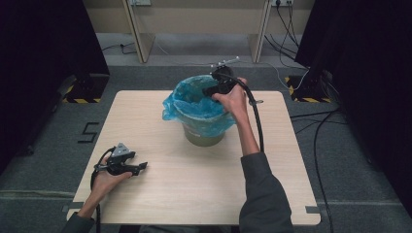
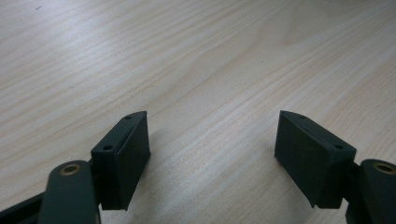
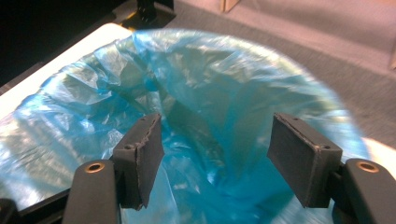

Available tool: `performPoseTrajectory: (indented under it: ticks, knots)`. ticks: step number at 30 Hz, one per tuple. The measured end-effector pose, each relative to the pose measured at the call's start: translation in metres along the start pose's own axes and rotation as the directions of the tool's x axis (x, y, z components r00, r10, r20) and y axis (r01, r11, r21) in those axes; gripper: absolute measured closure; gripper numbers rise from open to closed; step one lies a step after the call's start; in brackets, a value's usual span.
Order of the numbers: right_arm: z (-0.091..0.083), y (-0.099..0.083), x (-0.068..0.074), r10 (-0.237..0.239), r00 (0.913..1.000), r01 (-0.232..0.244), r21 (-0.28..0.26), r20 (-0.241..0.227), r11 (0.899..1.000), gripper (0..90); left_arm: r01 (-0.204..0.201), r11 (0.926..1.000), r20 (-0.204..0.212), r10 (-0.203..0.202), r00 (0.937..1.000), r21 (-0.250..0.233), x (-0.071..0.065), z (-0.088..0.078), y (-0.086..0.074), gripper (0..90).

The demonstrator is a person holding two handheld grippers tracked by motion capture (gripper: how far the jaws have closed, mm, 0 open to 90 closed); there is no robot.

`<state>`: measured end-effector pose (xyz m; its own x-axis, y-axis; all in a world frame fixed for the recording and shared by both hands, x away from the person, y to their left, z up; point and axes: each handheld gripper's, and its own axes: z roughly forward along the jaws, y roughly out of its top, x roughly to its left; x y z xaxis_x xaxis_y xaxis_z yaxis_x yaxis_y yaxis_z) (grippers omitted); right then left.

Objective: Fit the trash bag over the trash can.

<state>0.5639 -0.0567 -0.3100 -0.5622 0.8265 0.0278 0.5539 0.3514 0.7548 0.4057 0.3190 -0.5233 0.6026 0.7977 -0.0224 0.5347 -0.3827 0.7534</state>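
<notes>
In the high view, a light wooden table (image 1: 194, 179) is seen on a grey floor. A tan bin (image 1: 204, 135) stands near the middle of the table's far edge, lined with a blue plastic bag (image 1: 194, 104) whose top is folded out and down over the rim. The right gripper (image 1: 210, 91) is held by the right hand (image 1: 234, 99) over the far right part of the bin's rim, its jaws pointed into the opening; a black cable (image 1: 256, 119) trails from it along the forearm toward the near edge. The left gripper (image 1: 141, 167) is held by the left hand (image 1: 108, 179) close to the table's near left corner, low over the wood, well apart from the bin. A grey three-cornered plate (image 1: 121, 149) is seen on top of it.

In the left gripper view, the two black jaws are spread wide apart, with nothing between them. Bare wood grain of the table (image 2: 210, 70) is seen beneath and ahead of the left gripper (image 2: 212, 135).

In the right gripper view, the jaws of the right gripper (image 3: 215, 140) are likewise spread wide, with nothing pinched. Between and beyond them the crumpled inside of the blue plastic bag (image 3: 196, 84) is seen, open and hollow. A strip of the table (image 3: 70, 51) is visible past the bag's edge at the left, with grey floor (image 3: 327, 46) beyond.
</notes>
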Motion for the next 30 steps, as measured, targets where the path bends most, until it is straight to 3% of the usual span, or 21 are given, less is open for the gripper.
performPoseTrajectory:
  ticks: [5,6,16,23,30]
  knots:
    - [-0.023,-0.008,-0.007,-0.001,1.0000,0.001,-0.053,0.007,0.999,35.2,-0.004,1.0000,0.002,0.004,1.0000,0.004,0.000,0.000,0.000,23.8]
    - [-0.034,-0.018,-0.014,0.001,0.9997,0.000,-0.067,0.024,0.998,35.1,-0.004,1.0000,0.002,0.004,1.0000,0.005,0.000,0.000,0.000,23.7]
    - [-0.068,-0.064,-0.037,0.025,0.9979,-0.018,-0.116,0.059,0.993,34.1,-0.004,1.0000,0.003,0.004,1.0000,0.005,0.000,0.000,0.000,23.5]
    - [-0.083,-0.092,-0.046,0.030,0.9949,-0.017,-0.127,0.096,0.992,33.7,-0.004,1.0000,0.003,0.004,1.0000,0.003,0.000,0.000,0.000,23.2]
    - [-0.086,-0.128,-0.054,0.043,0.9923,-0.029,-0.122,0.116,0.992,33.7,-0.004,1.0000,0.003,0.004,1.0000,0.002,0.000,0.000,0.000,23.2]
